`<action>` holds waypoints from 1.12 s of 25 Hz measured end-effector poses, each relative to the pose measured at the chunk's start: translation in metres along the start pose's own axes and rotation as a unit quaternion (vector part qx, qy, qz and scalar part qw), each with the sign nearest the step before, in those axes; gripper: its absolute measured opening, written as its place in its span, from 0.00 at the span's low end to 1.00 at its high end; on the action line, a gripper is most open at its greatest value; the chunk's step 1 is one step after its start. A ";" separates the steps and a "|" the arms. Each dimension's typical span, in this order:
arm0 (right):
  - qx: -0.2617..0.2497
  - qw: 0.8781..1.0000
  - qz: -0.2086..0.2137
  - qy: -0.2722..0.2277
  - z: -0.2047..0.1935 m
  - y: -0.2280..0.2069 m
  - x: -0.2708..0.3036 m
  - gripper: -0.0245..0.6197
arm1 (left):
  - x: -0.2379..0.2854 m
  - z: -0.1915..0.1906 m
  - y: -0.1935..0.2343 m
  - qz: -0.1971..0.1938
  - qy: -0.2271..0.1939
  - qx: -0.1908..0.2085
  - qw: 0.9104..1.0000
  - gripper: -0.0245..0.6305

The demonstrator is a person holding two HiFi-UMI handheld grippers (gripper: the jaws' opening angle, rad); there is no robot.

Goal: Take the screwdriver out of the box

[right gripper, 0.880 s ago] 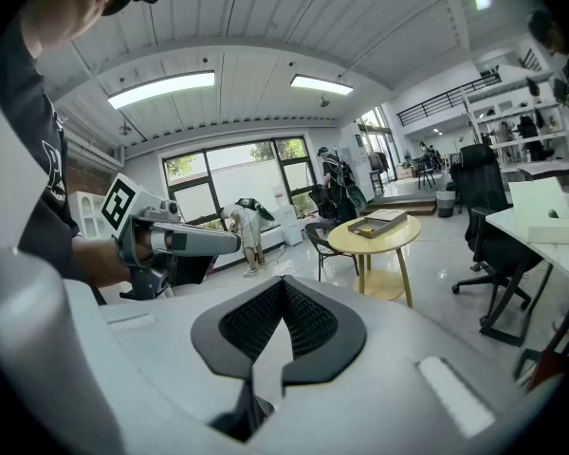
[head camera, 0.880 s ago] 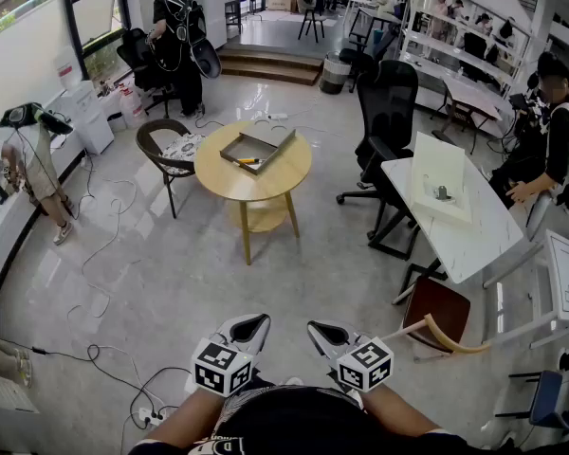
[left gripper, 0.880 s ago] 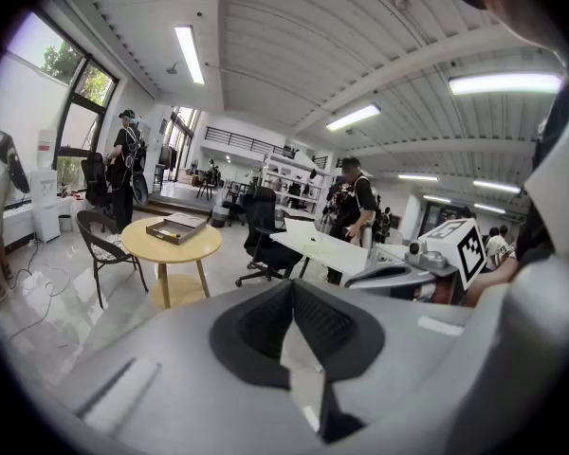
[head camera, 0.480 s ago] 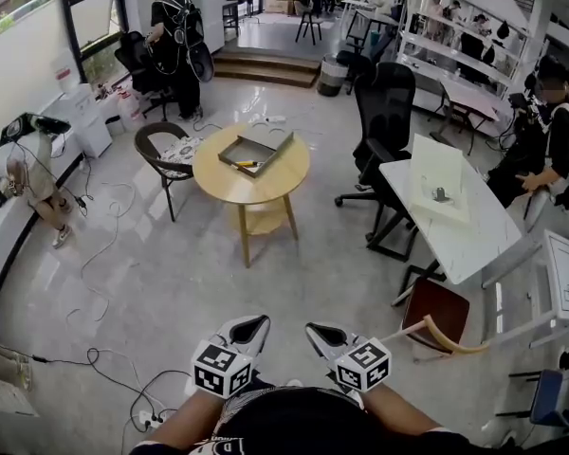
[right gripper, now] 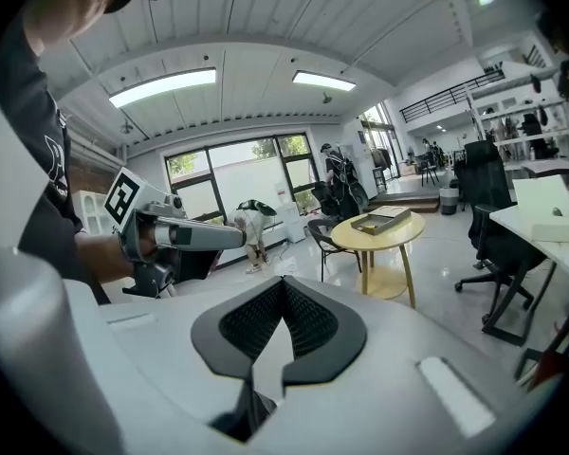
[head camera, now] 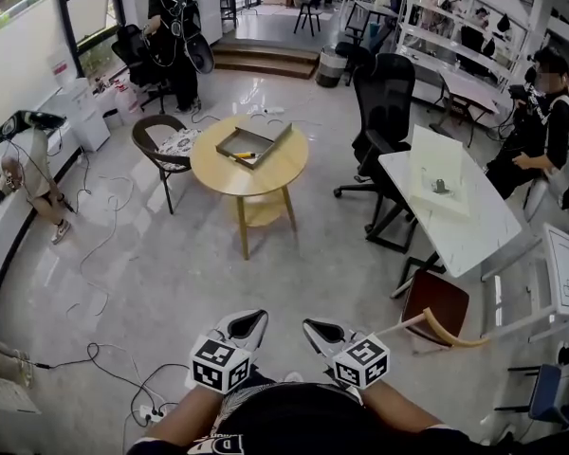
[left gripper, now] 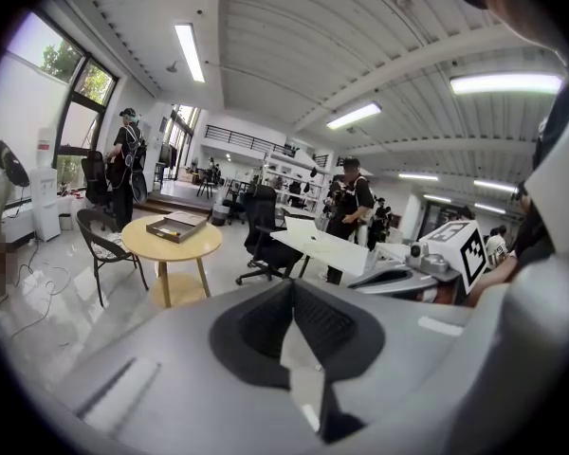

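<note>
Both tongs are pressed together and pinch nothing. The left tongs and right tongs hang low in front of me, well apart from the round, pale wooden surface. Only the head view looks into the shallow grey box on it, where the yellow-handled screwdriver lies inside, beside the tilted-up lid. The two gripper views show that box edge-on, its inside hidden, but they show the ribbed black pads meeting at a seam. Glossy pale floor lies between.
</note>
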State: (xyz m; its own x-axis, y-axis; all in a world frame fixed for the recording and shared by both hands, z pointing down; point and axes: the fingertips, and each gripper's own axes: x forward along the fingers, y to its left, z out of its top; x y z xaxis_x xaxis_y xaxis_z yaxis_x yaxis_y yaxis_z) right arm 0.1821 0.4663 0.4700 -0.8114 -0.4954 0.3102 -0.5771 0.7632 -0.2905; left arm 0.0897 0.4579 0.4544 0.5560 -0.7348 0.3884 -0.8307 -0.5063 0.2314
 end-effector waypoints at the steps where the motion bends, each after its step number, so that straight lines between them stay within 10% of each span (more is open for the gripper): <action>1: -0.002 1.000 -0.002 0.002 -0.001 -0.001 0.000 0.04 | 0.001 -0.001 0.000 0.002 0.000 -0.001 1.000 0.13; 28: 0.055 0.998 0.001 -0.003 -0.012 -0.035 0.017 0.04 | 0.036 -0.015 0.014 0.001 0.039 -0.015 0.999 0.13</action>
State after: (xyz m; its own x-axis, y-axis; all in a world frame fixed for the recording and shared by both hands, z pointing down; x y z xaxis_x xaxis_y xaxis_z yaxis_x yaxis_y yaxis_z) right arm 0.1897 0.4364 0.4963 -0.8124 -0.4968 0.3053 -0.5826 0.7134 -0.3895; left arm 0.0980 0.4307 0.4850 0.5512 -0.6979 0.4573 -0.8332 -0.4894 0.2574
